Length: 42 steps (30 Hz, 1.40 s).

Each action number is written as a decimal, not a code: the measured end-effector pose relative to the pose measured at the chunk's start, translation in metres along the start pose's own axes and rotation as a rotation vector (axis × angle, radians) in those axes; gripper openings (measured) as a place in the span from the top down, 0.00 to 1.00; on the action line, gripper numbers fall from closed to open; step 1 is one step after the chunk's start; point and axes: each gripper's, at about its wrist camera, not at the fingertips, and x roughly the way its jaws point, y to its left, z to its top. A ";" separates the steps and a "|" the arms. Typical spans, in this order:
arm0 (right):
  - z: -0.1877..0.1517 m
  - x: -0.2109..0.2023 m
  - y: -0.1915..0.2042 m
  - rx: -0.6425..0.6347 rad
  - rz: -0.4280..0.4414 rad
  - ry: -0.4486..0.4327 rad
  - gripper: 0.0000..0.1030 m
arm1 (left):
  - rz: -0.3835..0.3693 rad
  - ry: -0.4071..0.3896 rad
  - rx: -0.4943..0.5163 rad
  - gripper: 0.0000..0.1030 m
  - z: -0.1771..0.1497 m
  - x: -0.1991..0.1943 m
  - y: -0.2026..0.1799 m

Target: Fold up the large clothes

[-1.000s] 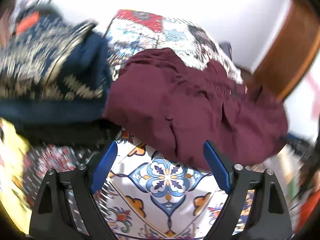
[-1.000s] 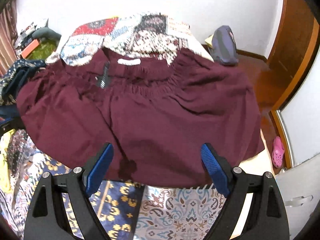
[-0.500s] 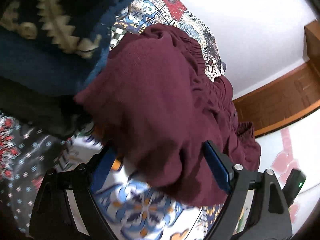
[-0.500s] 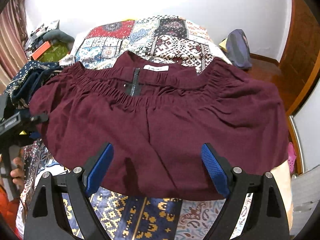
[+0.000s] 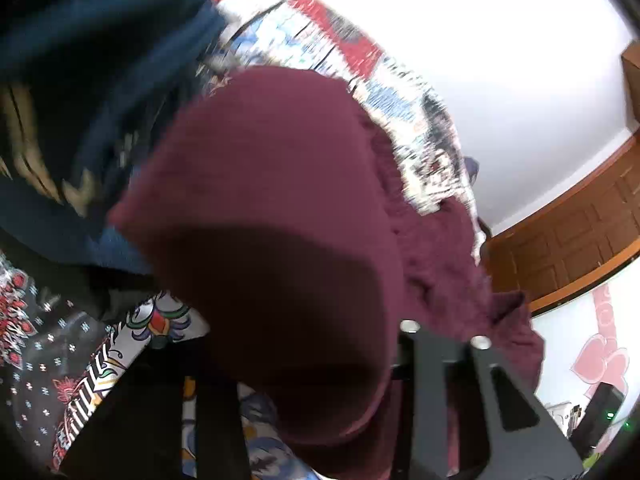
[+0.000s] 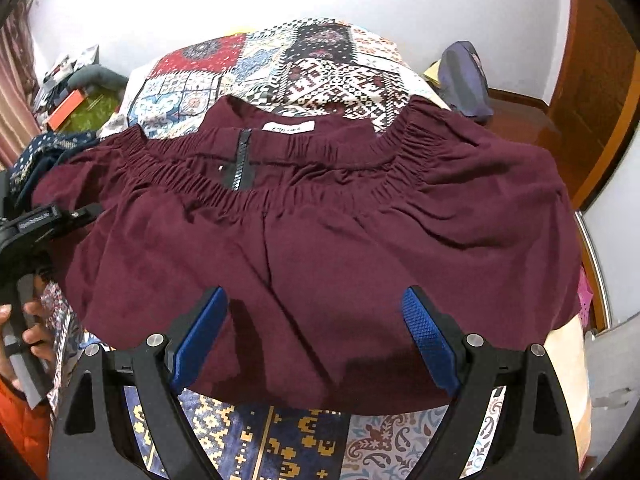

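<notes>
A maroon garment (image 6: 320,216) with an elastic waist, a black zip and a white label lies spread on a patchwork bedspread (image 6: 280,64). My right gripper (image 6: 316,340) is open just above its near hem, holding nothing. In the left wrist view the garment's left edge (image 5: 280,208) fills the middle and drapes over my left gripper (image 5: 304,360). The cloth hides both fingertips, so the jaws' state does not show. The left gripper also shows at the garment's left edge in the right wrist view (image 6: 44,220).
A dark blue patterned garment (image 5: 80,112) is heaped left of the maroon one. A grey-blue bag (image 6: 464,76) sits at the bed's far right corner. A wooden door (image 6: 592,92) stands at the right. Clutter (image 6: 68,92) lies at the far left.
My left gripper has pushed forward into the garment's left edge, and the cloth now covers its fingertips. My right gripper has closed in a little on the near hem and stays open.
</notes>
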 end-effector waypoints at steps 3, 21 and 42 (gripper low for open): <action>0.001 -0.007 -0.002 0.017 -0.008 -0.005 0.15 | -0.063 -0.048 0.025 0.74 0.007 -0.027 -0.020; 0.024 0.010 0.132 -0.051 0.319 0.069 0.15 | -0.082 -0.345 0.112 0.80 0.050 -0.178 -0.039; -0.006 -0.013 0.001 0.069 0.145 0.076 0.15 | -0.040 -0.232 0.418 0.80 -0.001 -0.090 -0.176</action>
